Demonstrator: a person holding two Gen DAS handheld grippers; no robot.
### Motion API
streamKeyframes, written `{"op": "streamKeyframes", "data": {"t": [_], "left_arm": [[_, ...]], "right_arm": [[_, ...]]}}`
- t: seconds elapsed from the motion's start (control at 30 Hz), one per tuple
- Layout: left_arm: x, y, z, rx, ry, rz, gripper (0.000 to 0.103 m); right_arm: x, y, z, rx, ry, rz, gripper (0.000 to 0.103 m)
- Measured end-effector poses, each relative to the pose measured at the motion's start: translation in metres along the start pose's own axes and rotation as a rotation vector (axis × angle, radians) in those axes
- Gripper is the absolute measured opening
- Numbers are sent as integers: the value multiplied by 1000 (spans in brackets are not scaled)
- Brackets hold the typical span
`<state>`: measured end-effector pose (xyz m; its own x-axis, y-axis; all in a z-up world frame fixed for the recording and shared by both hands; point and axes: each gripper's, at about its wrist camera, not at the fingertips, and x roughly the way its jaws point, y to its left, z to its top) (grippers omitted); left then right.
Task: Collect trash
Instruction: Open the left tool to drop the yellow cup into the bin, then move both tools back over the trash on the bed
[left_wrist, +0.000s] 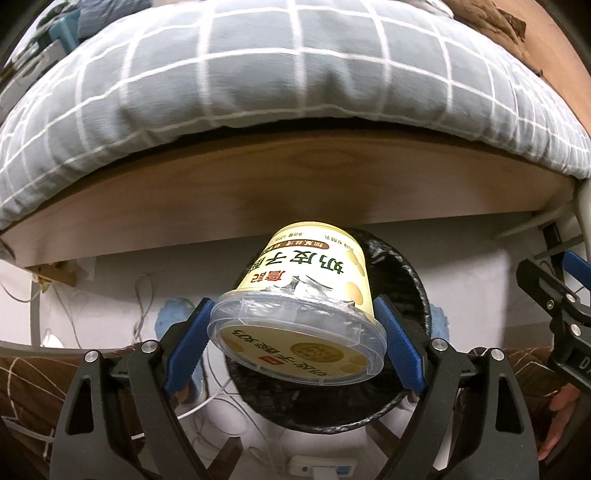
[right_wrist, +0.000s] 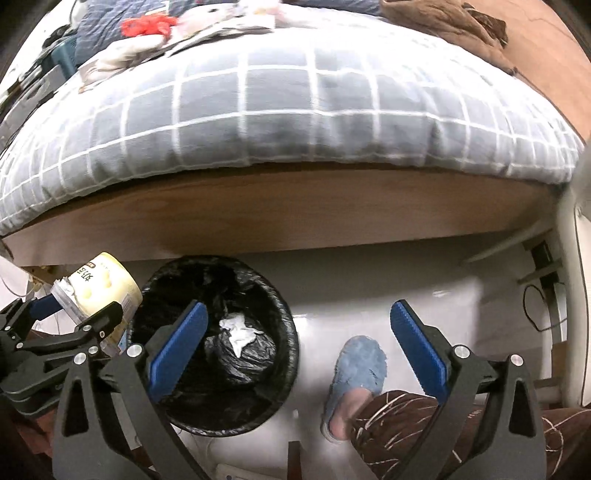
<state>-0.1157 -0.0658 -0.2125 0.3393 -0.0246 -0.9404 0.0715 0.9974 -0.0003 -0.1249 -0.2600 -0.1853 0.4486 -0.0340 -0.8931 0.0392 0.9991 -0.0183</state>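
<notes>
- The left claw (left_wrist: 291, 328) grips a cream-yellow round plastic tub with a clear lid and green lettering (left_wrist: 306, 295); its blue ribbed pads press the tub's lidded end from both sides, so the jaws stand wide around it.
- The tub lies tilted, its lid toward the camera and its base pointing away, with torn silver foil at the rim.
- Directly beyond and below the held tub is a round bin lined with a black plastic bag (left_wrist: 406, 280); the tub hangs over the bin's opening.
- The right claw (right_wrist: 295, 347) is spread wide with nothing between its blue pads.
- From the right wrist view, the bin (right_wrist: 280, 354) lies behind the right claw's left finger, with a crumpled white tissue (right_wrist: 238, 328) resting on the bag inside it.
- The left claw and the tub (right_wrist: 107, 288) appear at the far left of the right claw, at the bin's rim.
- Between the right claw's fingers, on the white floor (right_wrist: 369, 295), is a fluffy blue slipper (right_wrist: 358, 365) on a person's foot, with a brown patterned trouser leg (right_wrist: 399, 417) nearer the camera.
- Beyond both claws runs a wooden bed frame (right_wrist: 295, 214) under a grey quilt with a white grid (right_wrist: 295, 110).
</notes>
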Motion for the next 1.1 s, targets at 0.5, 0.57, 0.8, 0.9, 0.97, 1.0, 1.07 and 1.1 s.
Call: {"op": "streamKeyframes", "data": {"t": [0.5, 0.57, 0.8, 0.9, 0.97, 1.0, 1.07, 1.1], "left_arm": [[16, -35, -5, 76, 15, 2, 94], [16, -35, -5, 82, 13, 6, 97], [5, -21, -3, 46, -10, 14, 97], [-4, -16, 0, 40, -26, 5, 97], [-13, -12, 4, 35, -47, 10, 97], [-17, -10, 5, 32, -57, 14, 97], [-28, -5, 9, 14, -89, 17, 97], [-33, -2, 11, 7, -101, 17, 97]], "right_arm": [[11, -20, -5, 34, 26, 3, 95], [11, -19, -5, 36, 29, 1, 95], [6, -12, -3, 21, 5, -2, 95], [-2, -9, 2, 19, -16, 0, 95], [-11, -6, 6, 12, -43, -5, 95], [-14, -5, 8, 10, -54, -6, 95], [-23, -2, 12, 5, -78, -13, 95], [-29, 0, 15, 1, -99, -12, 95]]}}
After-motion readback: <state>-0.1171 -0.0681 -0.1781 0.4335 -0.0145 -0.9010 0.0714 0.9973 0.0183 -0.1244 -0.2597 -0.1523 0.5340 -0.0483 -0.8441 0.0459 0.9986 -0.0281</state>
